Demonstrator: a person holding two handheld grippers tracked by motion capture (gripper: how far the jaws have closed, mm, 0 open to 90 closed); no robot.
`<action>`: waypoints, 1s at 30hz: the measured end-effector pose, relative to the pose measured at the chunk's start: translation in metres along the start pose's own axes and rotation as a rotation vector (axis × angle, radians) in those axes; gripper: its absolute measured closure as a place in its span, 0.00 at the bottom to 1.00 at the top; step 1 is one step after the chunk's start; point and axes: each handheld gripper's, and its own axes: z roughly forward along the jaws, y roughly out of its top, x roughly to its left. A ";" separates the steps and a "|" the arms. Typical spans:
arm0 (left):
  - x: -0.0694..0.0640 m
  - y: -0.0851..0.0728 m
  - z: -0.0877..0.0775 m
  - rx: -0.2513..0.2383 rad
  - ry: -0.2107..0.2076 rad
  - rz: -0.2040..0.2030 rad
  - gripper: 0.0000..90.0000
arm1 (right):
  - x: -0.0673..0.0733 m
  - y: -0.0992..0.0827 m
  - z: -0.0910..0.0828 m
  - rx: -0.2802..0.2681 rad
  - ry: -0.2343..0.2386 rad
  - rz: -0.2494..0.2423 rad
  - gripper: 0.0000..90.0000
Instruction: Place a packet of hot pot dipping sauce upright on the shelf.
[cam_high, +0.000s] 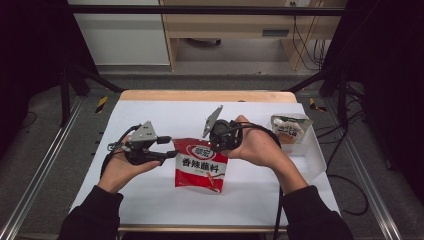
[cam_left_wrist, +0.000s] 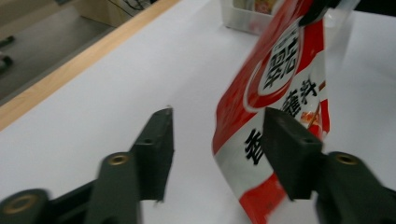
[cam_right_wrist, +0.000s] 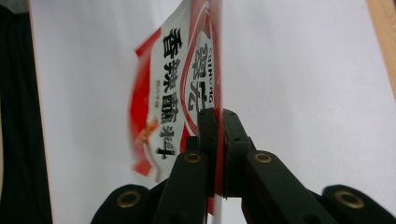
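A red and white seasoning packet (cam_high: 200, 167) with black characters hangs upright over the white sheet at mid table. My right gripper (cam_high: 220, 145) is shut on its top right corner; in the right gripper view the right gripper (cam_right_wrist: 218, 116) has both jaws pinching the thin edge of the packet (cam_right_wrist: 177, 79). My left gripper (cam_high: 172, 150) sits at the packet's upper left edge. In the left gripper view the left gripper (cam_left_wrist: 217, 135) has its jaws well apart, and the packet (cam_left_wrist: 280, 79) hangs just beyond them, a little blurred, with no pad pressing on it.
A clear plastic bin (cam_high: 312, 152) stands at the right of the table with another packet (cam_high: 290, 127) inside it; the bin (cam_left_wrist: 243, 16) also lies ahead in the left gripper view. The table's wooden back edge (cam_high: 205, 95) borders the white sheet (cam_high: 150, 200).
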 end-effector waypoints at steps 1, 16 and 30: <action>0.000 -0.004 -0.004 -0.009 0.018 -0.009 0.43 | 0.000 -0.001 -0.003 -0.011 -0.005 0.000 1.00; 0.003 -0.095 -0.004 0.081 0.124 -0.152 0.15 | -0.019 -0.010 -0.052 -0.045 -0.125 0.089 1.00; 0.017 -0.118 -0.001 0.127 0.196 -0.219 0.09 | -0.035 -0.036 -0.091 -0.011 -0.164 0.167 1.00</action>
